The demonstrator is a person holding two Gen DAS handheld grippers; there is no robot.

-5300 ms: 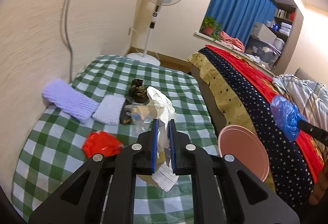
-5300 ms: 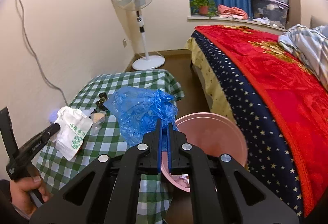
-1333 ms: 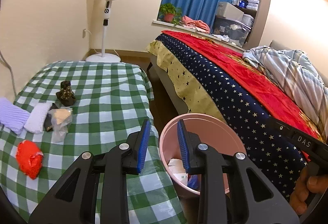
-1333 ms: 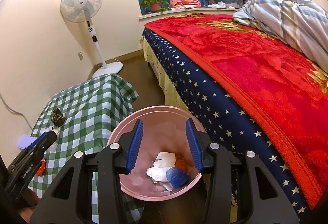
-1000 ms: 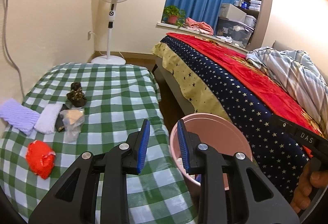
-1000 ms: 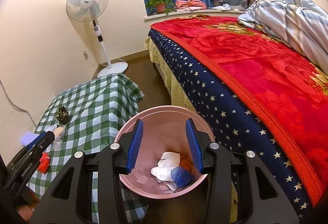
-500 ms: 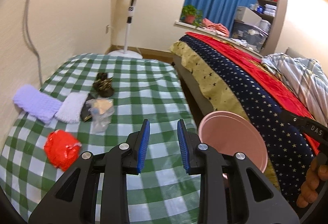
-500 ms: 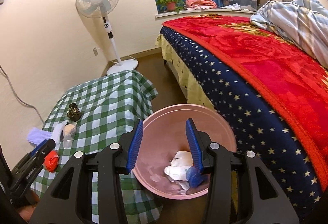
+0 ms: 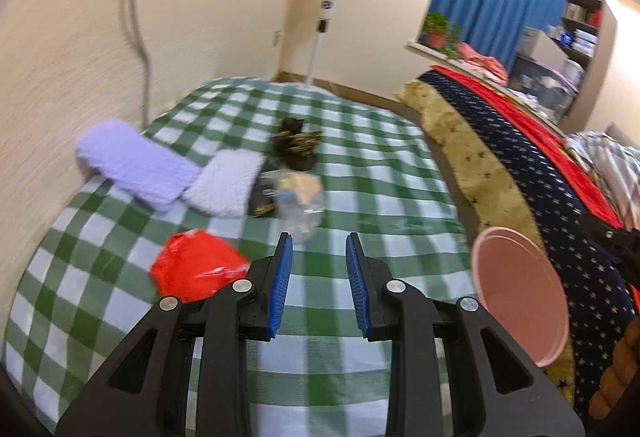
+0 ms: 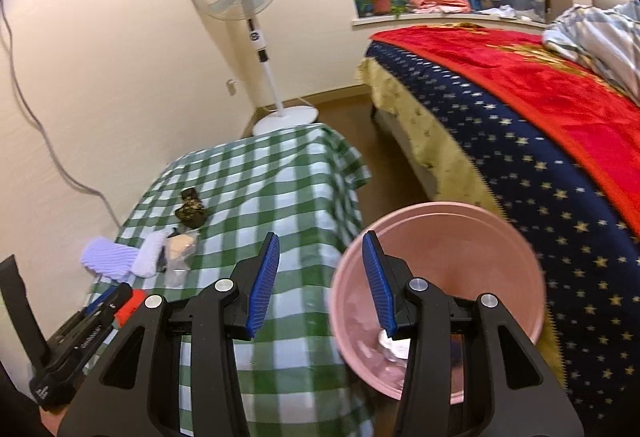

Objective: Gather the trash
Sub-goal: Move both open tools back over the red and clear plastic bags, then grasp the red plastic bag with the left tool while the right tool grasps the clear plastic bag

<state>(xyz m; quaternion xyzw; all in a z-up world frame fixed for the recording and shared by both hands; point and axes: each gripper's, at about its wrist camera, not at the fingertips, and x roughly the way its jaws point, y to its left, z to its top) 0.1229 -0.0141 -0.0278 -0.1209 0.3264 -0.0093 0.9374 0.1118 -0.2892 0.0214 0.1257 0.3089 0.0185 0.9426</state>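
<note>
A red crumpled wrapper (image 9: 196,269) lies on the green checked tablecloth (image 9: 360,173), just left of my left gripper (image 9: 319,261), which is open and empty above the cloth. A clear plastic bag with something tan in it (image 9: 298,197) lies just beyond the fingertips. The pink bin (image 10: 440,277) stands on the floor between table and bed, with white trash (image 10: 390,343) inside. My right gripper (image 10: 320,261) is open and empty, over the gap between the table edge and the bin's rim. The bin also shows in the left wrist view (image 9: 520,293).
Two lilac knitted cloths (image 9: 136,161) and a dark figurine (image 9: 296,145) lie on the table near the wall. A standing fan (image 10: 256,37) is behind the table. The bed with a starred blue and red cover (image 10: 540,125) is on the right.
Both grippers let their bags go into the bin and opened. The left gripper swung back left over the table toward the red wrapper. The right gripper shifted left from above the bin.
</note>
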